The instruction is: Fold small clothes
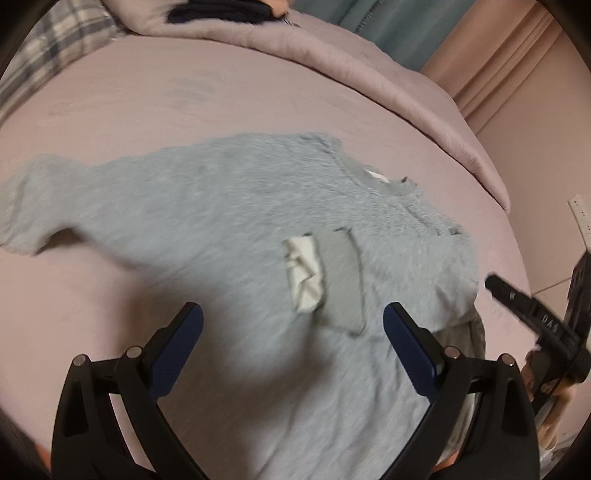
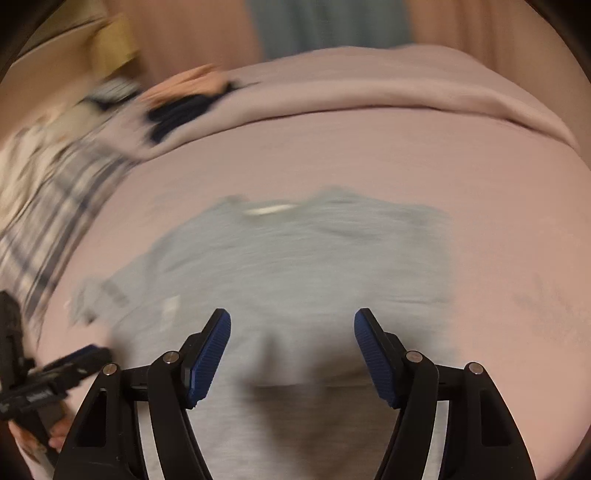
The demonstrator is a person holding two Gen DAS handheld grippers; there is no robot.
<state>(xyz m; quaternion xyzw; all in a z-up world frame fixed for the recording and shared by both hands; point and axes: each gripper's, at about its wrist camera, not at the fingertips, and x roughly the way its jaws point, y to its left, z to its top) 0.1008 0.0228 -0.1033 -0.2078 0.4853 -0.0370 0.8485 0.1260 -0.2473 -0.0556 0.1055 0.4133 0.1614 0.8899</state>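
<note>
We see a light grey-blue top [image 1: 229,206] spread flat on the pink bedsheet [image 1: 147,92], its neckline toward one o'clock in the left wrist view and a sleeve reaching out to nine o'clock. A white care label [image 1: 304,273] and a grey patch [image 1: 341,280] lie on the fabric near the middle. In the right wrist view the same top [image 2: 295,258] is blurred, its collar at twelve o'clock.

Our left gripper [image 1: 293,332] tilts steeply down over the lower body of the top, jaws spread wide, nothing between the blue pads [image 1: 184,343], which clear the cloth. Our right gripper [image 2: 291,350] slants down over the hem, jaws parted and empty; it also shows at three to four o'clock in the left view.

A folded pink quilt [image 1: 369,74] lies along the far edge at twelve to two o'clock, dark clothing [image 1: 221,13] on it at twelve, and a plaid pillow [image 1: 48,55] at ten o'clock.
</note>
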